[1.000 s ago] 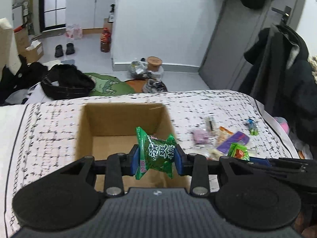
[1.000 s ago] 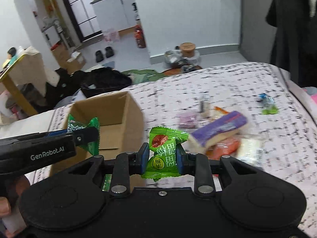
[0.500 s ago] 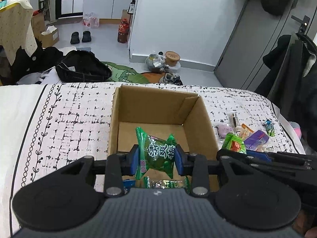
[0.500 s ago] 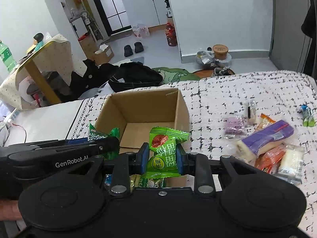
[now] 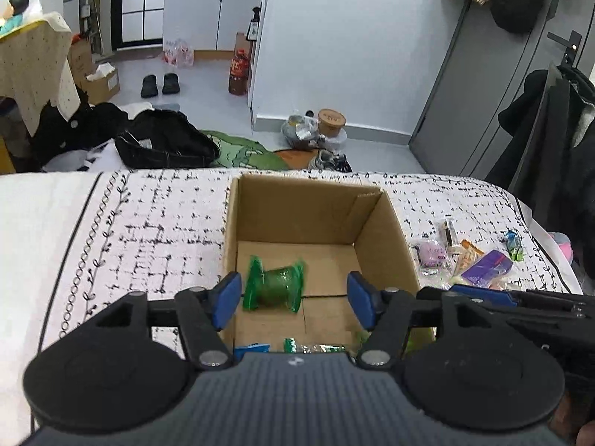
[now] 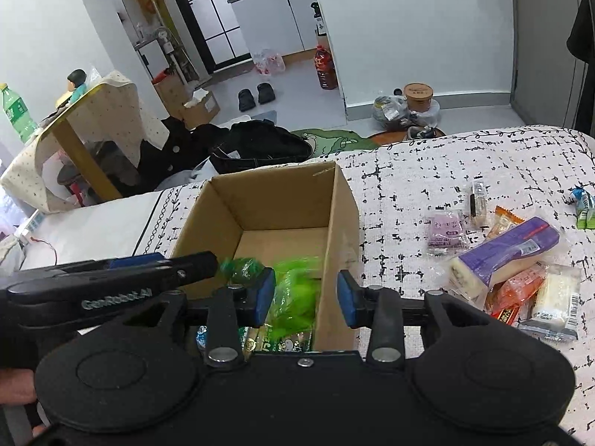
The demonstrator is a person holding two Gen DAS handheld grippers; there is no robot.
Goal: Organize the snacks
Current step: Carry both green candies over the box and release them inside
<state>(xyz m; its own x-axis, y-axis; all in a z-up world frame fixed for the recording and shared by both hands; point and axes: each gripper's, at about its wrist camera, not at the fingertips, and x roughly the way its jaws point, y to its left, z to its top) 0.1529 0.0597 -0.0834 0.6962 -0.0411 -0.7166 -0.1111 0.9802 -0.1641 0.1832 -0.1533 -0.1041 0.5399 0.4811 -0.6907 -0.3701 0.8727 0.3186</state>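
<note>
Dropping: we spread both claws over the box [image 5: 312, 219], jaws opening, nothing pinched.
Left claw [image 5: 293, 297]: dark green candy [image 5: 274, 288] loose between its pads, falling into the box, long axis across the jaws.
Right claw [image 6: 306, 297]: bright green candy [image 6: 295, 293] blurred, tumbling in beside the left pad.
Next snacks: the pile [image 6: 509, 256] on the cloth lies right of the box; we judge our right claw nearer.

The cardboard box [image 5: 383, 238] is matt brown paperboard. The green candy wrapper [image 5: 274, 284] is glossy plastic film. The bedspread [image 5: 156, 238] is printed woven cloth. The fingers [image 5: 227, 299] carry matt blue pads.
</note>
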